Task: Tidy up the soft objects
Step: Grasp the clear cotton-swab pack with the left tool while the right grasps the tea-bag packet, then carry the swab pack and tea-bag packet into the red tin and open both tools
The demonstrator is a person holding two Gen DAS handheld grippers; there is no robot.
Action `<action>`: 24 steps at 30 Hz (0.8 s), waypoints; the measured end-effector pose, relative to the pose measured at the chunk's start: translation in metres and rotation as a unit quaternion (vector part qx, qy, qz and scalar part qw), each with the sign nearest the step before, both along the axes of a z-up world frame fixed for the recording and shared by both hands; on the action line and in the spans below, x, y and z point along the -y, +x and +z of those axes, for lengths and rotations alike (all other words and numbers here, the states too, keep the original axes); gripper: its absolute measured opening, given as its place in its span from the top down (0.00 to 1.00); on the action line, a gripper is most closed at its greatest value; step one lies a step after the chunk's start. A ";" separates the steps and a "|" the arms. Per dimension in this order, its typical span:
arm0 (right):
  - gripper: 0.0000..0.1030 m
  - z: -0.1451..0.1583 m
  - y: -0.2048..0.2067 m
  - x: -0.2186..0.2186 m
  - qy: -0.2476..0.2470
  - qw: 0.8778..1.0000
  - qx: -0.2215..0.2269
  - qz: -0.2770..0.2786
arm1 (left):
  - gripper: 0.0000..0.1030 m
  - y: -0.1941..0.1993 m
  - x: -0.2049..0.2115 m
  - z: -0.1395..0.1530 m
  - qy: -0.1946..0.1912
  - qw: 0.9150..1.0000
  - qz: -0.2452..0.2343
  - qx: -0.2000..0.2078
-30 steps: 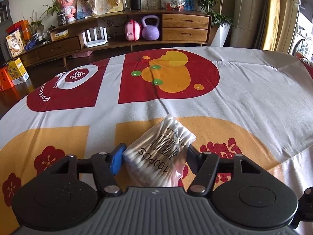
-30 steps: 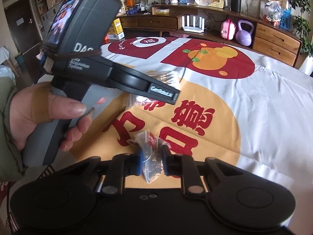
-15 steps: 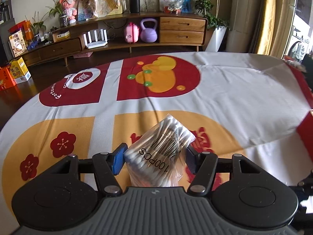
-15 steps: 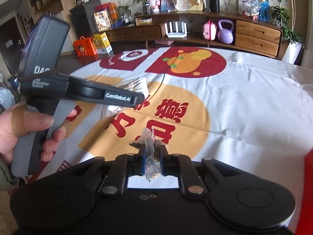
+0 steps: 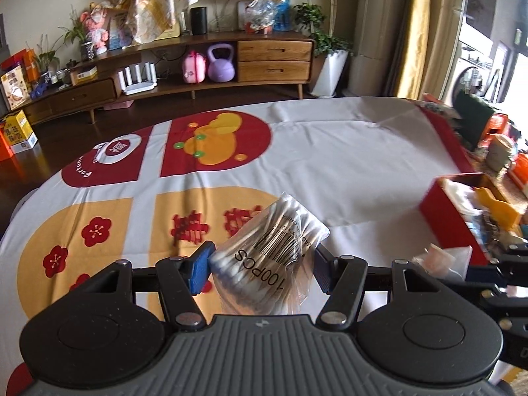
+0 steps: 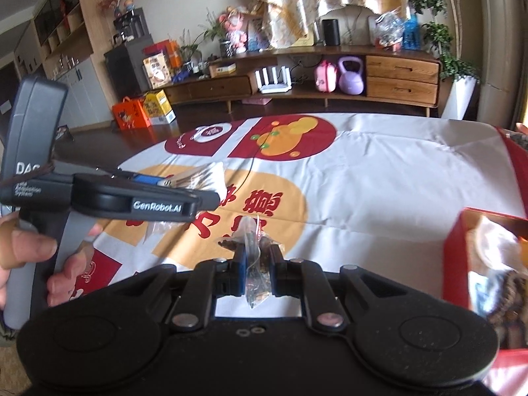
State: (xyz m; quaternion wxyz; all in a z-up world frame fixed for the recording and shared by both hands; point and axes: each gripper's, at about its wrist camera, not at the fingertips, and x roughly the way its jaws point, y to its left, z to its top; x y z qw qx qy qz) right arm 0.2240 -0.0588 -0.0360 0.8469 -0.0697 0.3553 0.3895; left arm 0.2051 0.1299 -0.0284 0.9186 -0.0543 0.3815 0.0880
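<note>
My left gripper [image 5: 262, 264] is shut on a clear bag of cotton swabs [image 5: 267, 247] marked "100PCS", held above the patterned tablecloth [image 5: 346, 165]. That bag of cotton swabs [image 6: 201, 178] also shows in the right wrist view, ahead of the left gripper's body. My right gripper [image 6: 257, 260] is shut on a small clear packet of dark brown bits [image 6: 254, 250], lifted off the cloth. A red box [image 5: 452, 217] holding soft items sits at the right of the table; in the right wrist view the red box [image 6: 457, 257] lies at the right edge.
A person's hand [image 6: 29, 250] holds the left gripper's handle. A long wooden sideboard [image 5: 274, 59] with a purple kettlebell [image 5: 221, 66] stands beyond the table. Cluttered boxes [image 5: 501, 151] lie past the table's right edge.
Both grippers have risen and swung to the right with their bags. The red box has come into view at the right in both views.
</note>
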 end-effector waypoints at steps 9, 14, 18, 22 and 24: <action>0.88 0.022 -0.016 0.051 0.015 0.999 0.015 -0.027 | 0.40 -0.014 0.057 0.026 -0.012 0.999 -0.031 0.006; 0.88 0.029 -0.017 0.084 0.023 0.998 0.022 -0.049 | 0.40 -0.014 0.088 0.036 -0.029 0.998 -0.052 0.013; 0.88 0.031 -0.014 0.111 0.028 0.997 0.026 -0.072 | 0.40 -0.008 0.114 0.043 -0.040 0.997 -0.066 0.018; 0.88 0.031 -0.009 0.139 0.031 0.995 0.028 -0.095 | 0.40 0.002 0.141 0.043 -0.044 0.995 -0.082 0.018; 0.88 0.031 -0.005 0.153 0.033 0.993 0.027 -0.106 | 0.40 0.007 0.154 0.042 -0.046 0.995 -0.090 0.017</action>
